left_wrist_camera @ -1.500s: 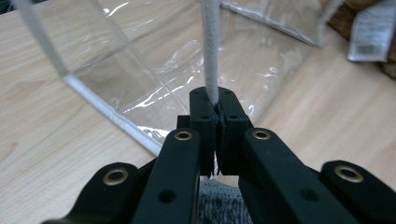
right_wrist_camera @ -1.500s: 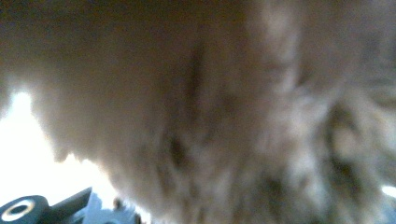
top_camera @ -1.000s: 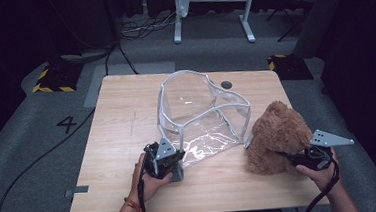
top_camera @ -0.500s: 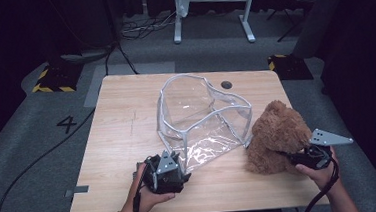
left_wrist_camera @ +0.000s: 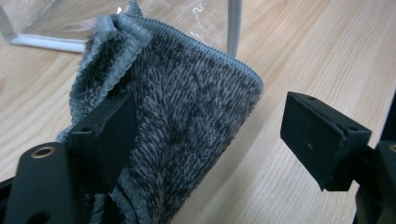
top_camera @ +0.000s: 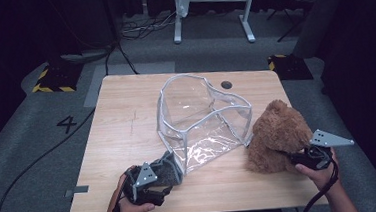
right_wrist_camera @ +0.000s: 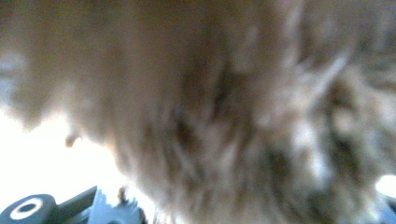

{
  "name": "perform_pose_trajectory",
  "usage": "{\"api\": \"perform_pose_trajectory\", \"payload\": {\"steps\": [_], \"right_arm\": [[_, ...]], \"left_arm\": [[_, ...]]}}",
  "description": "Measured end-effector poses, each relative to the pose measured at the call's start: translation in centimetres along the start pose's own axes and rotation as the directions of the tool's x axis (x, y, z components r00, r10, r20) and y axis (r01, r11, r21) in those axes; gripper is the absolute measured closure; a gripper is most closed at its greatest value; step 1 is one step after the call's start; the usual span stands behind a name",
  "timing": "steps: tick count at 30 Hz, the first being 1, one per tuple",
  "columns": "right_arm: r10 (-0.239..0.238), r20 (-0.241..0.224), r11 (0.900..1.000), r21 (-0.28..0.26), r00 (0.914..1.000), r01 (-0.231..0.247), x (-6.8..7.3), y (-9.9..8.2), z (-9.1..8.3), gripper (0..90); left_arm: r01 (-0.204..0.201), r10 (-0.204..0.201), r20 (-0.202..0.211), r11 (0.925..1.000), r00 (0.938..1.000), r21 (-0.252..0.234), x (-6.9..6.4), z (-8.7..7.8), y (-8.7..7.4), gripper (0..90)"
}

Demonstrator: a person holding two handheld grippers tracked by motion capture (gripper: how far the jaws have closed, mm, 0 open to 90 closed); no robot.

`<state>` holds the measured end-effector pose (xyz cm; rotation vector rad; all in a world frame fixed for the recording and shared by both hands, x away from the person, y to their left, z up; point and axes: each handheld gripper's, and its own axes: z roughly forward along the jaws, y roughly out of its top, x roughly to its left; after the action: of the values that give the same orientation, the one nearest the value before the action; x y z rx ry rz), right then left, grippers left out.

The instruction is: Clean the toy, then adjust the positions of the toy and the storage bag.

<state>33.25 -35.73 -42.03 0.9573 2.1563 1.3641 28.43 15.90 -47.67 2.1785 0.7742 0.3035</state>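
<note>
The left tool (top_camera: 166, 173) lies low, its jaws just opened wide; the right tool (top_camera: 292, 158) is level, jaws hidden.

From my seat, the high view is lit from above: the table (top_camera: 128, 140) is bright, the floor around it dark. Glare streaks the clear bag (top_camera: 202, 120). The right gripper view is badly blurred, brown fur (right_wrist_camera: 224, 107) with blown-out white at lower left.

On the tabletop (top_camera: 126, 115) the bag (top_camera: 201, 115) stands mid-table. The cloth (top_camera: 168, 168) lies at its near left corner, seemingly touching it; the bear (top_camera: 276, 135) sits just right of the bag.
</note>
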Motion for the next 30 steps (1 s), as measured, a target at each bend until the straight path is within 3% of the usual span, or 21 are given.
{"api": "perform_pose_trajectory", "payload": {"steps": [3, 6, 7, 9, 10, 12, 15, 17, 20, 24, 25, 26, 28, 30], "right_arm": [[0.006, -0.007, 1.0, -0.005, 1.0, -0.006, 0.0, 0.0, -0.1, 50.5], [0.003, -0.012, 0.9999, -0.013, 0.9999, -0.003, 0.0, 0.0, -0.2, 51.0], [0.008, -0.012, 0.9999, -0.011, 0.9999, -0.008, -0.1, 0.0, -0.2, 51.2], [0.011, -0.013, 0.9998, -0.015, 0.9999, -0.011, -0.1, 0.1, -0.3, 51.3], [0.009, -0.013, 0.9998, -0.018, 0.9999, -0.01, -0.1, 0.1, -0.3, 51.4], [0.013, -0.014, 0.9997, -0.021, 0.9998, -0.013, -0.1, 0.1, -0.3, 51.4], [0.011, -0.015, 0.9997, -0.021, 0.9998, -0.011, -0.1, 0.1, -0.3, 51.4], [0.005, -0.017, 0.9998, -0.019, 0.9998, -0.006, -0.1, 0.0, -0.3, 51.4], [0.001, -0.018, 0.9999, -0.016, 0.9998, -0.001, -0.1, 0.1, -0.1, 51.3], [-0.007, -0.018, 0.9999, -0.01, 0.9998, 0.006, 0.0, 0.2, 0.1, 51.1], [-0.009, -0.02, 0.9999, -0.011, 0.9998, 0.008, 0.0, 0.2, 0.1, 51.0], [-0.009, -0.021, 0.9999, -0.011, 0.9997, 0.009, 0.0, 0.2, 0.1, 50.9], [-0.008, -0.025, 0.9999, -0.013, 0.9997, 0.007, 0.0, 0.2, 0.1, 50.9], [-0.003, -0.027, 0.9999, -0.014, 0.9996, 0.002, -0.2, 0.2, 0.0, 50.9]], "left_arm": [[0.02, -0.02, 0.015, 0.9997, 0.9997, 0.01, 0.2, 1.1, -0.5, 23.9], [0.015, -0.015, -0.023, 0.9996, 0.9996, 0.025, -0.1, 2.2, -0.6, 23.6], [-0.008, 0.009, -0.045, 0.9997, 0.9989, 0.023, -0.2, 2.6, -0.7, 23.4], [-0.075, 0.08, -0.105, 0.9959, 0.9913, 0.05, -0.6, 3.1, -0.7, 23.3], [-0.079, 0.084, -0.115, 0.9954, 0.9897, 0.055, -0.6, 3.2, -0.6, 23.4], [-0.069, 0.075, -0.121, 0.996, 0.9898, 0.057, -0.5, 3.3, -0.5, 23.4], [-0.012, 0.013, -0.082, 0.9998, 0.9965, 0.015, 0.1, 3.0, -0.6, 24.3], [0.013, -0.013, -0.07, 0.9999, 0.9975, -0.007, 0.6, 2.8, -0.7, 27.3], [-0.01, 0.01, -0.118, 0.9999, 0.9929, 0.003, 0.4, 2.9, -0.6, 30.8], [-0.078, 0.088, -0.193, 0.9953, 0.9772, 0.058, -0.8, 3.5, -0.3, 25.3], [-0.074, 0.086, -0.197, 0.9949, 0.9766, 0.069, -1.0, 3.4, 0.0, 23.0], [-0.066, 0.077, -0.19, 0.9958, 0.9787, 0.063, -1.1, 3.3, 0.1, 21.5], [-0.035, 0.038, -0.143, 0.9992, 0.989, 0.019, -1.1, 2.6, 0.5, 17.3], [-0.01, 0.007, -0.105, 0.9996, 0.9945, -0.026, -0.8, 1.7, 0.8, 18.3]]}}
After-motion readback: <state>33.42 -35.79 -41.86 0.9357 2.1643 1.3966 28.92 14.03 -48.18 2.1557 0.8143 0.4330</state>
